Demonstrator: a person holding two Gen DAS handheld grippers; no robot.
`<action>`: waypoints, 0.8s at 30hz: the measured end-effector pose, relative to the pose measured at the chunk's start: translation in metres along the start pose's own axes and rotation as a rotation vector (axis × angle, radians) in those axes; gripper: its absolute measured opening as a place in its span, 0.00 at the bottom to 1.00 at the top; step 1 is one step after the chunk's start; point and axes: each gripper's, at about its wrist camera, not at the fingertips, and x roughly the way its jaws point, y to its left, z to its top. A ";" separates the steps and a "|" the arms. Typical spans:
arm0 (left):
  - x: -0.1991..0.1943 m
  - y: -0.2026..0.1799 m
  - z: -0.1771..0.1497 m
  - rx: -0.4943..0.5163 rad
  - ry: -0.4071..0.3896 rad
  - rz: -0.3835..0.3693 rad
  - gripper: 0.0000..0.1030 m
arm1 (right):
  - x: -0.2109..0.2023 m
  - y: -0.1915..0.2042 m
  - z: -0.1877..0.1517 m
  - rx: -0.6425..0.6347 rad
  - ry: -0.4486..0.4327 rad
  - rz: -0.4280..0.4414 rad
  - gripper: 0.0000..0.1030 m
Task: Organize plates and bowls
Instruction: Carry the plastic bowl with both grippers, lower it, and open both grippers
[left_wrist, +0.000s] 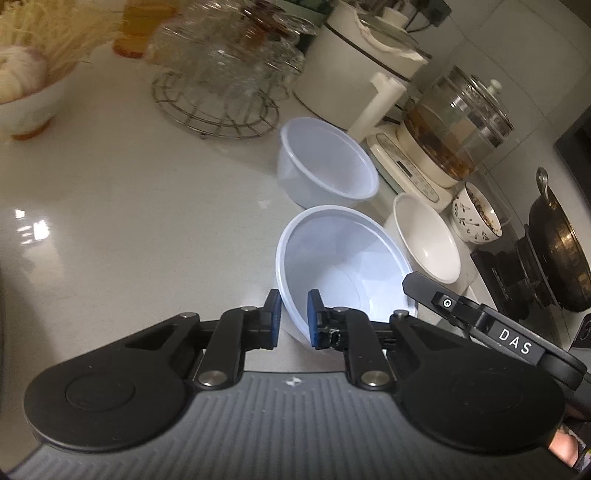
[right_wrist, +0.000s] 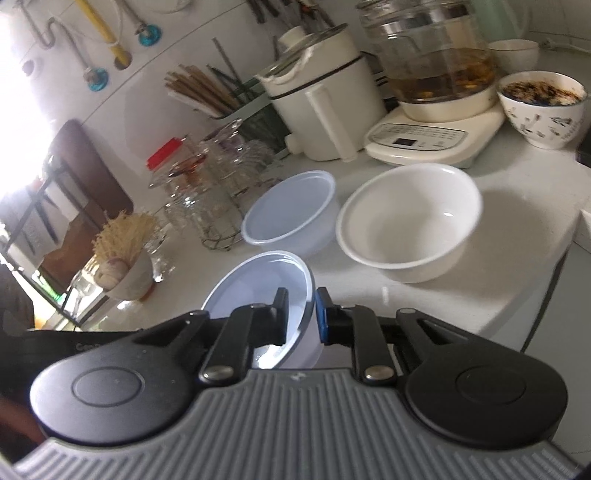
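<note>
Translucent plastic bowl, centre of both frames, is clamped at its near rim by the left gripper and at its opposite rim by the right gripper. Its base is hidden behind the grippers. A second plastic bowl and a white bowl sit on the counter above it.

We count two translucent plastic bowls: a near one and a far one. We count one plain white bowl and one patterned bowl holding dark residue. One further white bowl holds pale noodles. From the right wrist view we also count one small white cup or bowl at the back; which it is we cannot tell. We count one wire rack of glassware, one white cooker, one glass kettle on its base, and one dark wok. Two grippers appear, the left gripper and the right gripper.
</note>
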 end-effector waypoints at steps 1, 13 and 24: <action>-0.004 0.003 0.000 -0.004 -0.006 0.007 0.17 | 0.001 0.003 0.000 -0.004 0.003 0.009 0.18; -0.032 0.037 0.002 -0.046 -0.030 0.102 0.17 | 0.028 0.043 -0.008 -0.059 0.071 0.065 0.18; -0.027 0.046 0.004 -0.041 -0.026 0.144 0.18 | 0.046 0.047 -0.017 -0.048 0.126 0.050 0.19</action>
